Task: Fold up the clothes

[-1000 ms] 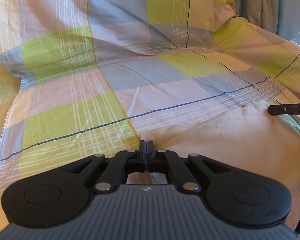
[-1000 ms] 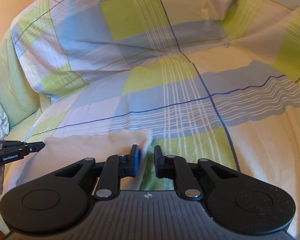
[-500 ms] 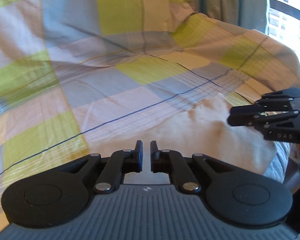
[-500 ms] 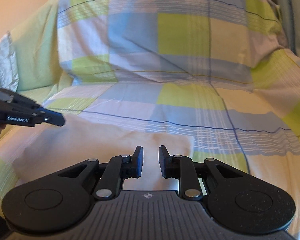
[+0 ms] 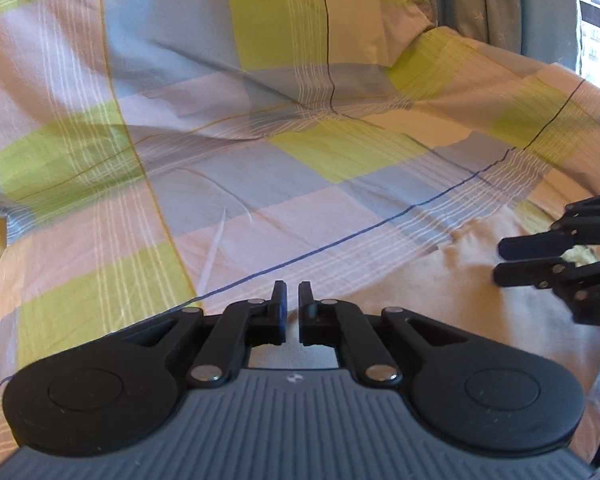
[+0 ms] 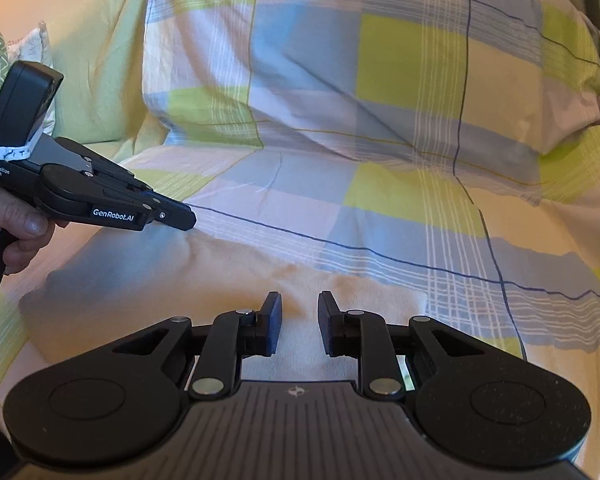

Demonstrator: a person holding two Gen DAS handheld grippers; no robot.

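A cream folded cloth (image 5: 452, 300) lies flat on the checked bedspread (image 5: 260, 184); it also shows in the right wrist view (image 6: 160, 280). My left gripper (image 5: 292, 304) hovers above the cloth's left end, jaws slightly apart and empty. It shows from the side in the right wrist view (image 6: 180, 216). My right gripper (image 6: 299, 312) is open and empty above the cloth's right end. It shows at the right edge of the left wrist view (image 5: 504, 260).
A large checked pillow (image 6: 380, 64) lies behind the cloth. A pale green pillow (image 6: 96, 72) sits at the far left. Grey curtains (image 5: 500, 4) and a window (image 5: 596, 8) are at the right.
My left gripper has let go of the cloth and opened a little. Both grippers have lifted and pulled back from the cloth, which now lies flat.
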